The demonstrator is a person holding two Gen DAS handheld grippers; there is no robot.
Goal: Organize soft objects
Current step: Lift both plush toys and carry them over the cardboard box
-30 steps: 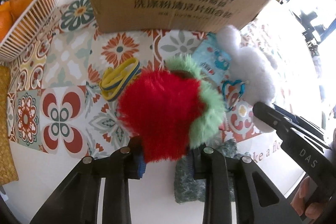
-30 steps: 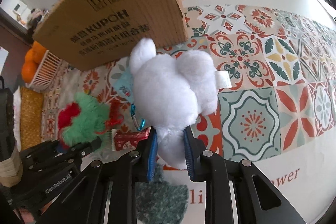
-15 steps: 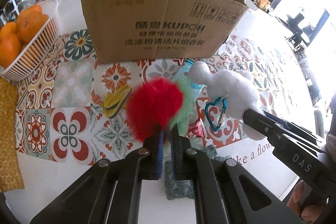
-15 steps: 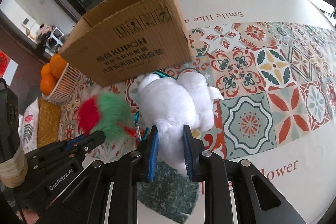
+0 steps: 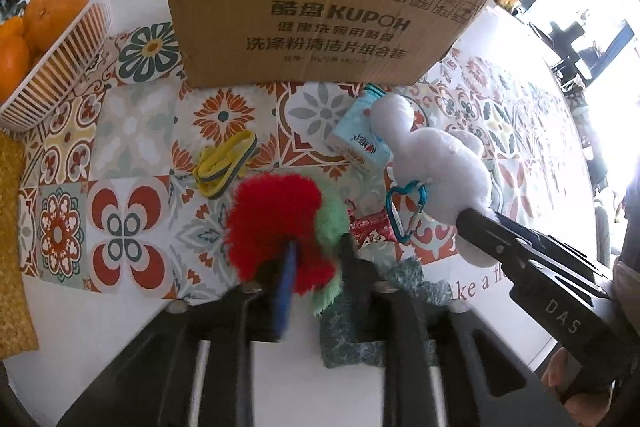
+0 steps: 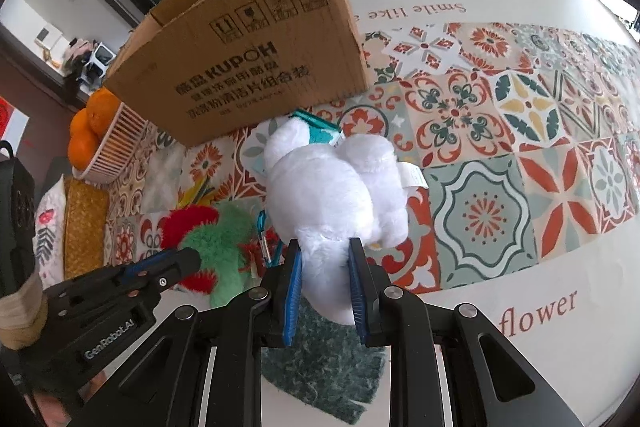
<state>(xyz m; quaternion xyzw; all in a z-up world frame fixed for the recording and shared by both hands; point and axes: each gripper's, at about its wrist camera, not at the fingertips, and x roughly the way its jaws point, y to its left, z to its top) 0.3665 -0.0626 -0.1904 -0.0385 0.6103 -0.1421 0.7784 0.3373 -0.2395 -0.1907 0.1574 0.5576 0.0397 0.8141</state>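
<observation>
Left gripper [image 5: 316, 259] pinches a red-and-green fuzzy plush [image 5: 276, 219], long shaggy pile, red body with a green fringe on its right side, held above the patterned tablecloth [image 5: 132, 131]. Fingers motion-blurred. Right gripper [image 6: 324, 287] is clamped on the lower end of a white plush [image 6: 328, 195]: smooth short fur, rounded lobes, white sewn tag, blue carabiner [image 5: 406, 207] hanging off it. Both toys sit in front of the open cardboard box [image 5: 316, 11]. Dark green cloth [image 6: 324, 359] lies under the grippers.

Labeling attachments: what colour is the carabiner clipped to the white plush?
Blue carabiner, hanging off the white plush; shows best in the left wrist view.
</observation>
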